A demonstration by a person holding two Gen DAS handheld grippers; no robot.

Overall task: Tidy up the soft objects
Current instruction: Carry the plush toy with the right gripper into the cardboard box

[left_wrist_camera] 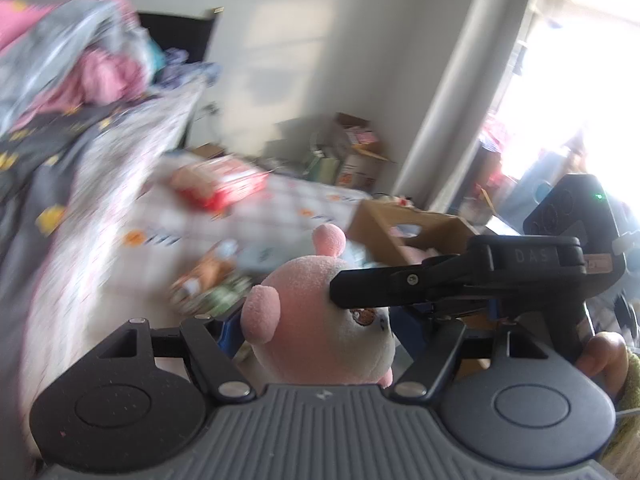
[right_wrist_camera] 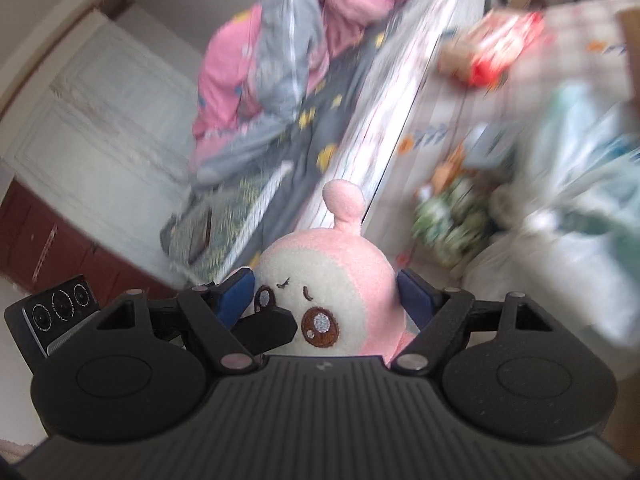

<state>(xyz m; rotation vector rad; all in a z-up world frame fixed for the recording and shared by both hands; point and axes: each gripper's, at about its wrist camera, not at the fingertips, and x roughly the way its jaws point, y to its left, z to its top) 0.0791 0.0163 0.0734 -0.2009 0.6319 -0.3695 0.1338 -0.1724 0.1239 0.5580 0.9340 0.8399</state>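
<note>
Pink plush toy (right_wrist_camera: 320, 292) sits low centre of the right wrist view, clamped between the right gripper's (right_wrist_camera: 326, 294) blue fingers (right_wrist_camera: 236, 296); left gripper (left_wrist_camera: 316, 332) also holds it, crosswise; cardboard box (left_wrist_camera: 404, 228) lies beyond, right of centre.

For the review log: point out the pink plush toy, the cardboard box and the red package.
pink plush toy (right_wrist_camera: 320, 280): right wrist view, on its cream face.
cardboard box (left_wrist_camera: 380, 220): left wrist view, on its side wall.
red package (left_wrist_camera: 224, 184): left wrist view, on its top.

Plush toy (right_wrist_camera: 320, 292) between both grippers' fingers (right_wrist_camera: 236, 292), bed (left_wrist_camera: 60, 152) left, cardboard box (left_wrist_camera: 404, 224) behind
</note>
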